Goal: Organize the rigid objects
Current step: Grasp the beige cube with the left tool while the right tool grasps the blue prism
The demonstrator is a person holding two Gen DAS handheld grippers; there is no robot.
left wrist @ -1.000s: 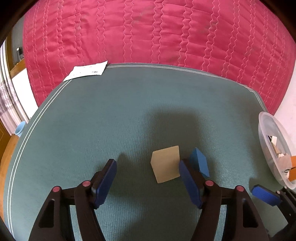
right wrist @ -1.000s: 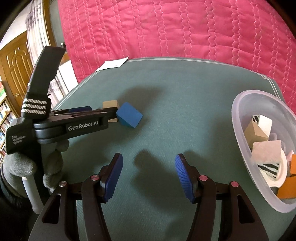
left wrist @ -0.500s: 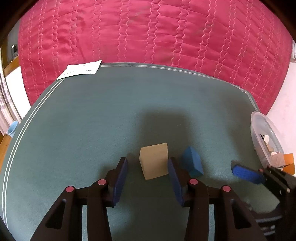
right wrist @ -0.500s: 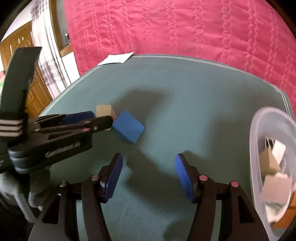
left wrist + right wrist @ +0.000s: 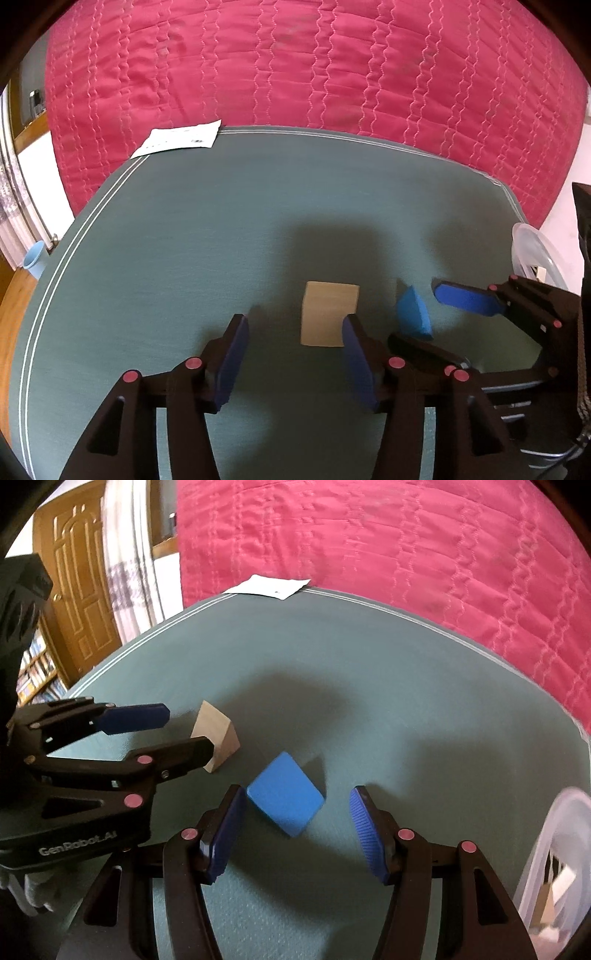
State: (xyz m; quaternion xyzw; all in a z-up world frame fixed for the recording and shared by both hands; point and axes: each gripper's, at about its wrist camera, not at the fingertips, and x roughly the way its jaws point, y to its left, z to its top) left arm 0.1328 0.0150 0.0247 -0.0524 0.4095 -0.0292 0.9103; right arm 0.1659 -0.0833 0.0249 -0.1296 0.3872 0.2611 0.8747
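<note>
From the left wrist camera, the left gripper (image 5: 293,334) stands spread wide and holds nothing, low over the green mat (image 5: 184,240). The tan wooden block (image 5: 330,314) lies flat between the fingertips, hard against the pad at 3 o'clock, its faces nearly square to the fingers and its slightly longer side running from 6 to 12 o'clock. Just beyond that finger, toward 3 o'clock, sits the blue block (image 5: 413,314), seen edge-on and tilted, and the right gripper (image 5: 439,317) reaches in around it from the right. The clear tub (image 5: 532,243) shows at the mat's 3 o'clock edge, the paper slip (image 5: 181,139) at 11 o'clock, and bare mat lies open toward 12 and 9. From the right wrist camera, the right gripper (image 5: 297,821) is also released and empty. The blue block (image 5: 285,798) rests on the mat between its pads, turned like a diamond with a corner toward 6 o'clock, nearer the 9 o'clock pad; whether it touches is hard to judge. The tan wooden block (image 5: 214,734) sits at 10 o'clock within the left gripper (image 5: 184,731), the tub (image 5: 554,864) at 4 o'clock, the pink quilt (image 5: 406,546) past the far edge.
</note>
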